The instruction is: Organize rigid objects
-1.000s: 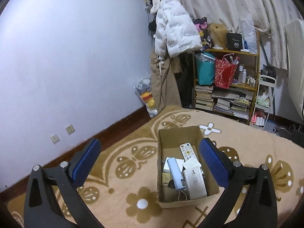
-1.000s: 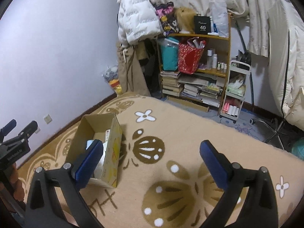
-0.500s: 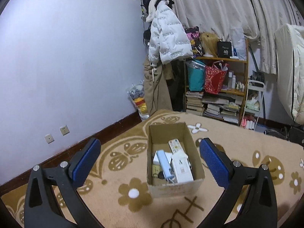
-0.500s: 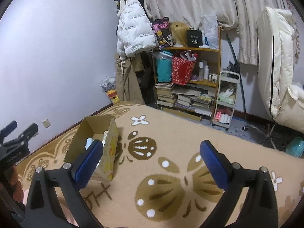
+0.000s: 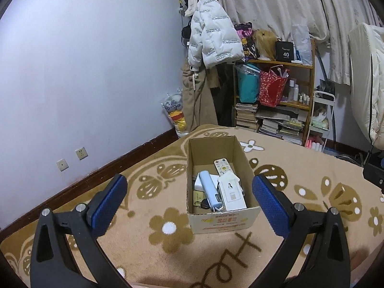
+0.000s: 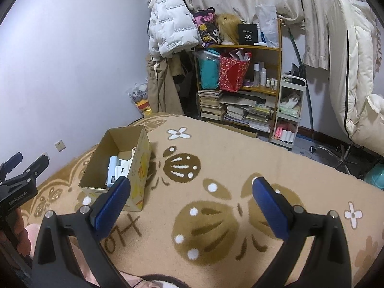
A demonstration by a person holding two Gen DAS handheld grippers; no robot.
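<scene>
Both cameras have pulled back and up from the open brown cardboard box [image 5: 222, 184] on the tan patterned carpet [image 5: 168, 247]; it now looks smaller than a second ago. The left gripper [image 5: 188, 199] and right gripper [image 6: 190, 202] are spread wide, empty. White remote [image 5: 222, 165], pale blue cylinder [image 5: 208, 189] and white flat box [image 5: 231, 192] sit inside, so sorting looks done or paused.

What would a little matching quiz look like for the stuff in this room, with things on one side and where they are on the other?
Things:
1. remote control
2. white jacket
3. red bag
4. stack of books

Places:
A. hanging in the corner beside the curtains
B. on the shelf unit's bottom level
C. inside the cardboard box on the rug
D. on the shelf unit's middle level, next to a teal bag

Pairs: 1-C, 2-A, 3-D, 4-B
</scene>
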